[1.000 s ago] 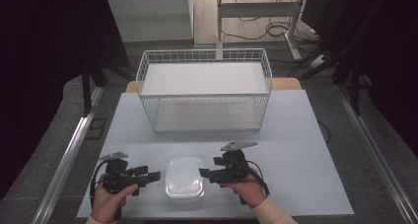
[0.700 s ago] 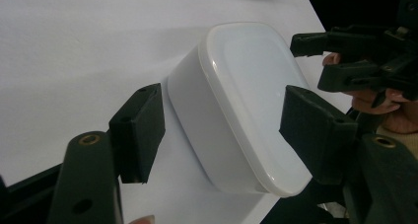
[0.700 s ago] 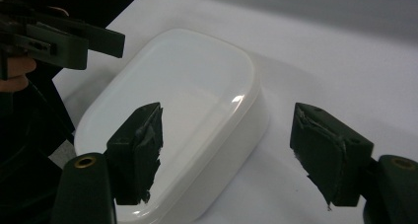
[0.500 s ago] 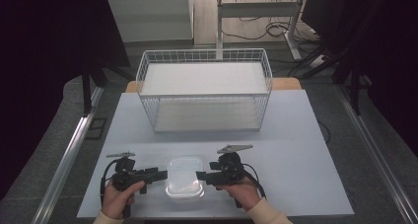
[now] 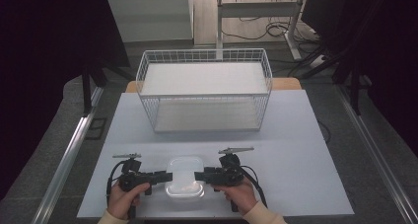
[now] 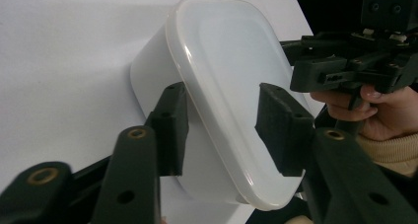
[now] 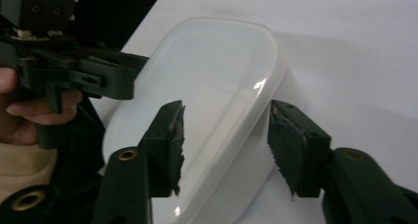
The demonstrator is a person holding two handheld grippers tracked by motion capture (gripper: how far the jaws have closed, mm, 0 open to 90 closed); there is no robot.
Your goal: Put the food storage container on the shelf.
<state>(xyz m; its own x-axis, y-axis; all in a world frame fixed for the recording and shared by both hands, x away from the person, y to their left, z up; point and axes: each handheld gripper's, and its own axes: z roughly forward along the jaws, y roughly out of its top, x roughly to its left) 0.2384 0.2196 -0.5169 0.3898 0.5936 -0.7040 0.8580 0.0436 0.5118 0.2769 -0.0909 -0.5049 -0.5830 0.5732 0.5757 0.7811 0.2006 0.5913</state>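
Observation:
A translucent white container [image 5: 185, 182] with its lid on sits at the front middle of the white table [image 5: 296, 150]. My left gripper [image 5: 166, 175] reaches in from the left, my right gripper [image 5: 199, 175] from the right, and each straddles one end of it. In the left gripper view the container's rim [image 6: 231, 76] lies between the jaws of the left gripper [image 6: 222, 91], which have just been closing. In the right gripper view the jaws of the right gripper [image 7: 226, 108] have also just been closing, one over the lid [image 7: 217, 86] and one beside the wall, with a gap showing.
A white wire basket [image 5: 204, 51] with a lower shelf stands at the back middle of the table. The person's hands [image 5: 129, 197] hold both grippers at the table's front edge. Bare table lies to the left and right of the container.
The left gripper has moved right and slightly down onto the container's left end. Both grippers' jaws have narrowed around the container's ends. The container has not moved.

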